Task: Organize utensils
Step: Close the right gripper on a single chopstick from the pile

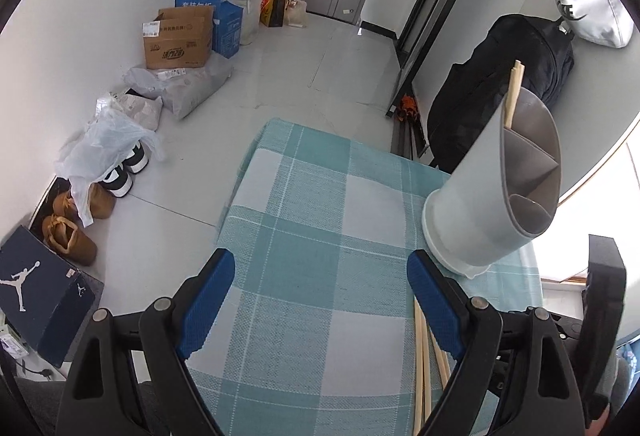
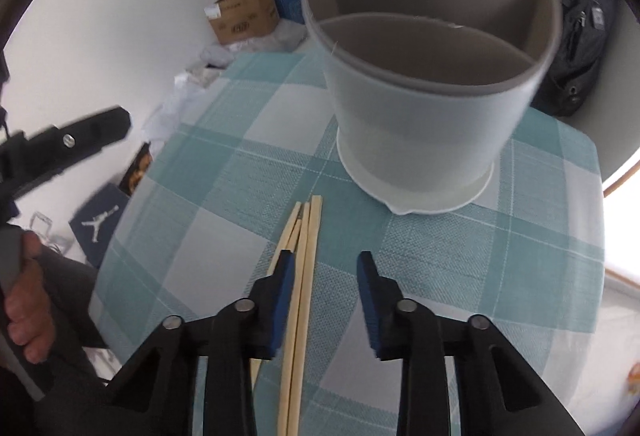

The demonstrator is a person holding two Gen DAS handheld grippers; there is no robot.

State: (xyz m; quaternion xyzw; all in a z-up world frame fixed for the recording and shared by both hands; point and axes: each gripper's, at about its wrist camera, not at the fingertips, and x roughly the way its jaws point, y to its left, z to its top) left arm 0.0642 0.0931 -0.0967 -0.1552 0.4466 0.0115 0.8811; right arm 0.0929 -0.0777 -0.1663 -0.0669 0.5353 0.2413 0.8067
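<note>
A grey divided utensil holder [image 1: 472, 204] [image 2: 420, 104] stands on the table with the teal checked cloth [image 1: 312, 196] [image 2: 224, 172]. Wooden chopsticks [image 1: 514, 88] stick up from its far compartment. Several loose chopsticks [image 2: 300, 276] [image 1: 422, 356] lie flat on the cloth in front of it. My right gripper [image 2: 325, 276] hangs low over them, jaws apart; two sticks run between the fingers beside the left pad [image 2: 282, 288], and the right pad is clear of them. My left gripper [image 1: 320, 288] is wide open over bare cloth, left of the holder.
The table's left and far edges drop to a floor with shoes [image 1: 76, 232], plastic bags [image 1: 108, 140] and cardboard boxes [image 1: 178, 40] along the wall. A black backpack [image 1: 516, 76] sits behind the holder. A hand [image 2: 24, 300] holds the left gripper's body [image 2: 80, 140] at the left.
</note>
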